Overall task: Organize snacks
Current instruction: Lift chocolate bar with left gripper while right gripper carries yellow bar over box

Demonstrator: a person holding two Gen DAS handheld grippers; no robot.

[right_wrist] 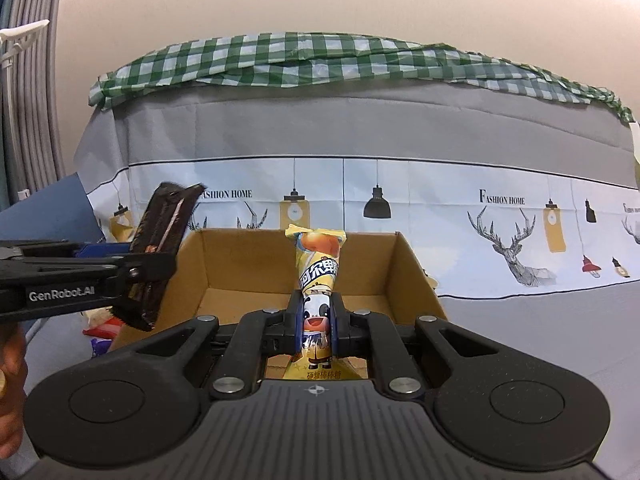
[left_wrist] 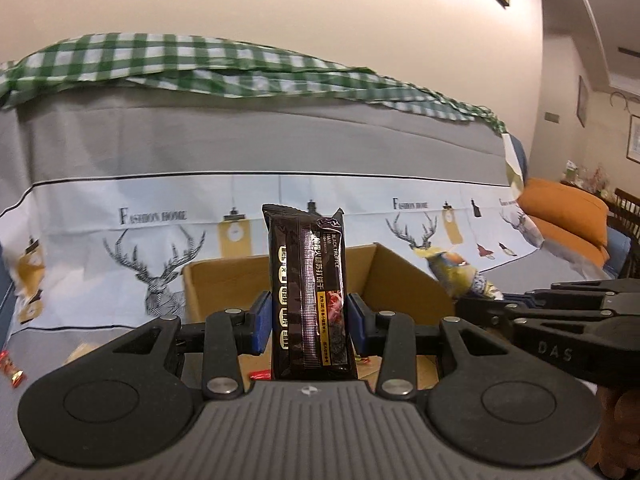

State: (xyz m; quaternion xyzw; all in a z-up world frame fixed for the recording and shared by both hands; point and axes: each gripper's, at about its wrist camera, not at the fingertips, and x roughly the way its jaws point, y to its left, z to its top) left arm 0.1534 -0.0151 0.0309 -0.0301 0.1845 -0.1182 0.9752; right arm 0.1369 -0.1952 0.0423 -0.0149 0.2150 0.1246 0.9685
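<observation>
My left gripper (left_wrist: 308,320) is shut on a dark brown cracker packet (left_wrist: 306,280), held upright in front of an open cardboard box (left_wrist: 404,280). My right gripper (right_wrist: 316,320) is shut on a yellow lollipop packet (right_wrist: 318,264) with a cartoon cow, held upright over the near edge of the same box (right_wrist: 248,264). In the right wrist view the left gripper (right_wrist: 132,276) and its dark packet (right_wrist: 160,240) sit at the box's left side. In the left wrist view the right gripper (left_wrist: 560,320) and the yellow packet (left_wrist: 460,276) show at the box's right side.
The box stands on a sofa draped with a grey and white deer-print cloth (left_wrist: 160,240) and a green checked cloth (right_wrist: 320,56) on top. Loose snacks lie left of the box: red wrappers (left_wrist: 12,368) (right_wrist: 104,328). An orange cushion (left_wrist: 568,208) lies far right.
</observation>
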